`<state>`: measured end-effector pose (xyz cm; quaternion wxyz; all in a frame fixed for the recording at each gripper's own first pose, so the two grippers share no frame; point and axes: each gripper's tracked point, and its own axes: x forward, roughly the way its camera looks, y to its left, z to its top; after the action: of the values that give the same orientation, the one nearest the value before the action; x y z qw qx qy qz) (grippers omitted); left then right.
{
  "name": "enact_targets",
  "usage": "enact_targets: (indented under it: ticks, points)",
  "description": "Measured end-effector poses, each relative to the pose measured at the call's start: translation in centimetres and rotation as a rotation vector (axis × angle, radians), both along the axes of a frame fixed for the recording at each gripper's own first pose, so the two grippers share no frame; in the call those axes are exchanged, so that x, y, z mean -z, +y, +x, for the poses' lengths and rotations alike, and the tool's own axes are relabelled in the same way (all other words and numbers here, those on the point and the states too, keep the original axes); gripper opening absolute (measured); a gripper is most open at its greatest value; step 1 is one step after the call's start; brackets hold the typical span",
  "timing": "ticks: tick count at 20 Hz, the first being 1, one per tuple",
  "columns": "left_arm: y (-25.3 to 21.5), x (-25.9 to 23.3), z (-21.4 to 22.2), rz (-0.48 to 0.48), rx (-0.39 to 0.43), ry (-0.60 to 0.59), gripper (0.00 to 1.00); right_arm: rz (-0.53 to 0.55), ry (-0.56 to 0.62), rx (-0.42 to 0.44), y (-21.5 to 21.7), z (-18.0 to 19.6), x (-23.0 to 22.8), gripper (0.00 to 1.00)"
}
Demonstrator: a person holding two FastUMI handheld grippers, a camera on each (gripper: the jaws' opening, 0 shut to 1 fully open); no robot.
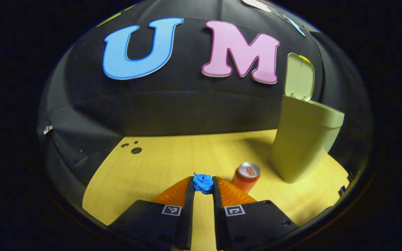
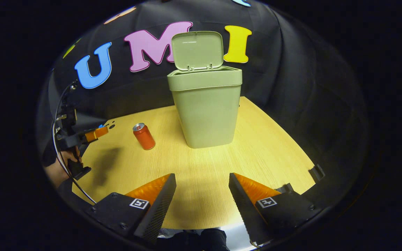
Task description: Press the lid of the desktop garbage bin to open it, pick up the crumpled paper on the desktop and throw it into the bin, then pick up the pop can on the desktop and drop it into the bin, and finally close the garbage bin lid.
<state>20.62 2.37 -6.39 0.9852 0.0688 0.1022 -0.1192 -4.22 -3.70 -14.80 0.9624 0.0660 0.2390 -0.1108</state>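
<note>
Pinched between the left gripper [image 1: 203, 184] fingers, blue crumpled paper [image 1: 202, 182] held above the desktop [image 1: 173, 164], right gripper [image 2: 202, 181] spread wide, empty, bin [image 2: 206, 108] lid [image 2: 196, 50] raised, pop can [image 2: 144, 136] upright beside it.

In my left gripper view, the crumpled paper [image 1: 202, 183] sits pinched between my left gripper [image 1: 203, 186] fingertips, raised above the desktop [image 1: 173, 160]. The pop can [image 1: 246, 176] stands upright just right of the paper and a little beyond it, and the bin [image 1: 302, 143] stands farther right and behind the can, its lid [image 1: 299, 77] tipped up at the back. In my right gripper view, the bin stands straight ahead of my right gripper [image 2: 202, 198], the can to its left, apart from it.
</note>
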Motion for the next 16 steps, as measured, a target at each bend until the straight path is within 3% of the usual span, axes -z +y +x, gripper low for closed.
enact_targets:
  ticks: [5, 9, 16]
  points:
    - [-6.2, -6.4, -0.7, -0.034, 0.098, -0.079, 0.27, -0.001, -0.015, -0.028, -1.9, 1.7, -0.9, 0.97]
    - [-11.6, -10.2, -1.9, -0.05, 0.176, -0.127, 0.3, 0.035, -0.043, -0.053, -2.7, 3.4, -1.5, 0.99]
    - [-22.3, -13.4, -3.0, -0.056, 0.315, -0.172, 0.27, 0.083, -0.073, -0.11, -3.9, 5.6, -1.8, 0.98]
